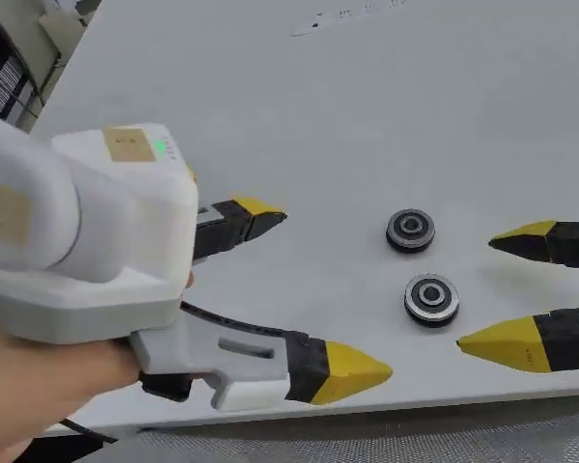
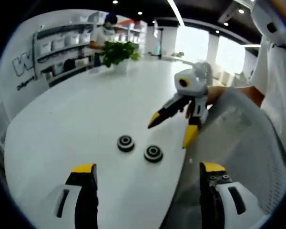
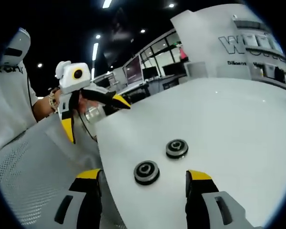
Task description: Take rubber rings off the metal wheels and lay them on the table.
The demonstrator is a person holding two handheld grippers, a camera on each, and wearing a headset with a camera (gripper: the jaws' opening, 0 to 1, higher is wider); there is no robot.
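Two metal wheels with black rubber rings lie flat on the white table point(image 1: 367, 106). The far wheel point(image 1: 410, 231) point(image 2: 126, 143) point(image 3: 177, 148) and the near wheel point(image 1: 431, 298) point(image 2: 153, 153) point(image 3: 147, 172) sit close together by the front edge. My left gripper point(image 1: 318, 289) point(image 2: 148, 169) is open, to the left of the wheels and clear of them. From the right comes my right gripper point(image 1: 478, 289) point(image 3: 143, 174), also open, its yellow tips just short of the wheels. Each gripper faces the other across the pair; neither holds anything.
The table's front edge point(image 1: 386, 407) runs just below the grippers, with grey perforated surface beyond it. A potted plant point(image 2: 117, 52) stands at the table's far end, with shelves point(image 2: 62, 43) and a person behind it. A small printed label point(image 1: 314, 24) lies far back.
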